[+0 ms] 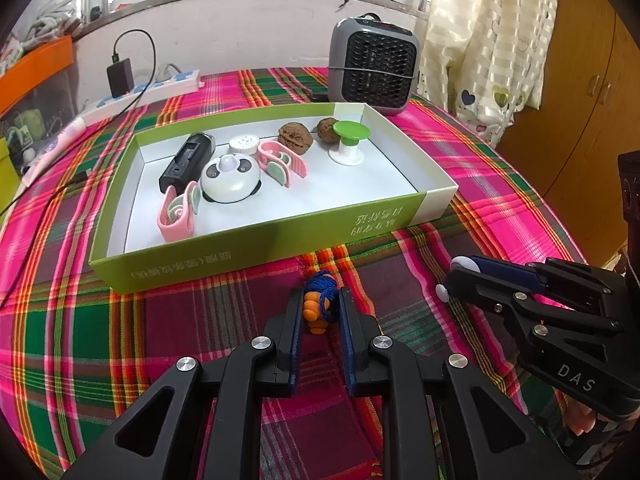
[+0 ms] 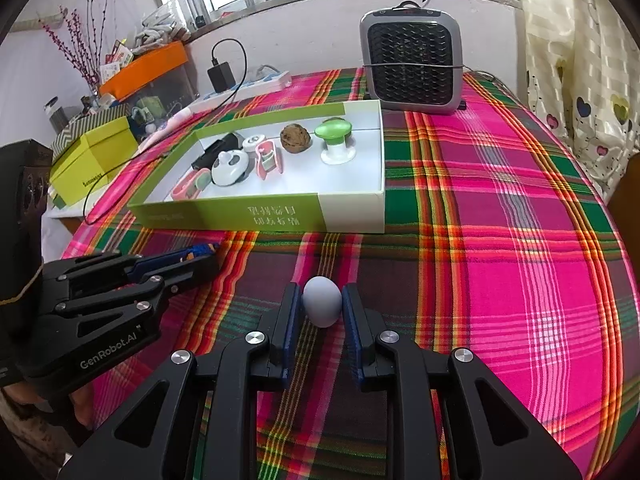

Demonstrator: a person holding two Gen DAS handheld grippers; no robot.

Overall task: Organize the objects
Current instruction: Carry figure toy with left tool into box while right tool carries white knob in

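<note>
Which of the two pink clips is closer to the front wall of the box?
The pink clip in the box's front left corner, beside the panda bell. The other pink clip lies farther back, next to the walnut.

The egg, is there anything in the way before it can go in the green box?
Only the box's own near wall. The egg sits pinched in the right hand-held gripper on bare tablecloth, so it must be lifted over that wall. White floor is free by the green knob.

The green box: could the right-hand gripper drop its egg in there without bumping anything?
Probably yes. The right gripper is shut on the pale egg, the green box has no lid, and its right end beside the green-topped knob lies bare.
</note>
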